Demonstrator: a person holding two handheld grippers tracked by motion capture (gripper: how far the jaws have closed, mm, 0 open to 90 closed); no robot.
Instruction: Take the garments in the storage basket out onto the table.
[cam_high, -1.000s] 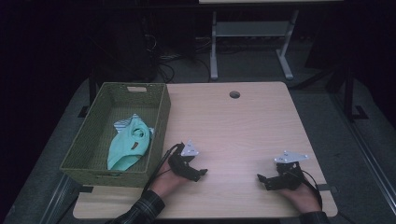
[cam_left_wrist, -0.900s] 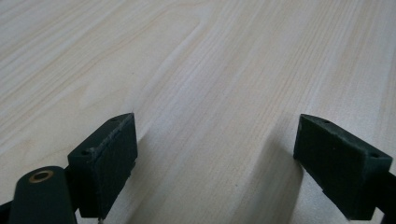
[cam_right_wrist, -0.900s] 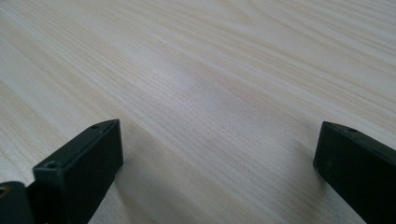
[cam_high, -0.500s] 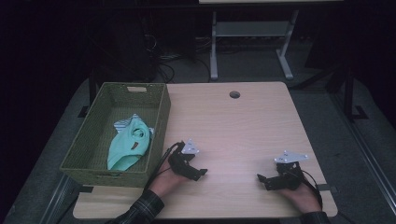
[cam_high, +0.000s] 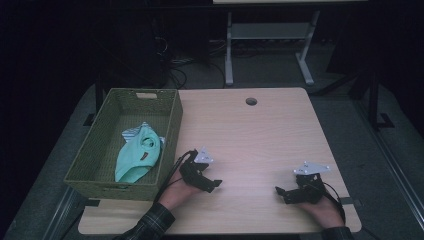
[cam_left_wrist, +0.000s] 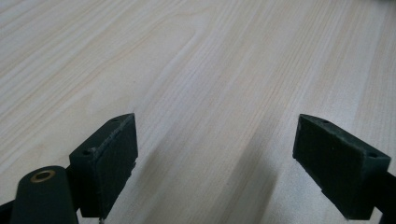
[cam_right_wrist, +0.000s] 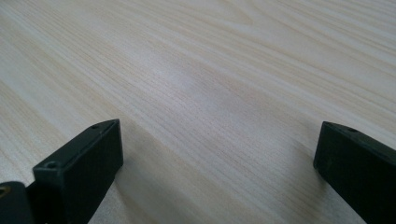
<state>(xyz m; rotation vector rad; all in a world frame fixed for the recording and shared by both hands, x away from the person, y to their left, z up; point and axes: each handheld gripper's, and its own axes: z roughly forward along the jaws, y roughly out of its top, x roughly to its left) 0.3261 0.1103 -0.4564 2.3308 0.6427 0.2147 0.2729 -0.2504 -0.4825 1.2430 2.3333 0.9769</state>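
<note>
1. left gripper (cam_high: 214, 184): held low at the near edge of the table (cam_high: 260, 135), left of centre, jaws aimed toward the table's right. In the left gripper view the jaws stand wide apart, bare tabletop between them.
2. Left hand (cam_high: 176, 192) wraps the gripper body from behind; plaid sleeve (cam_high: 150, 225) comes in over the table's near edge.
3. right gripper (cam_high: 281, 192): near the table's near right corner, jaws aimed left, toward the left gripper. Jaws spread wide, nothing between.
4. Right hand (cam_high: 320, 206) grips it from the near side.
</note>
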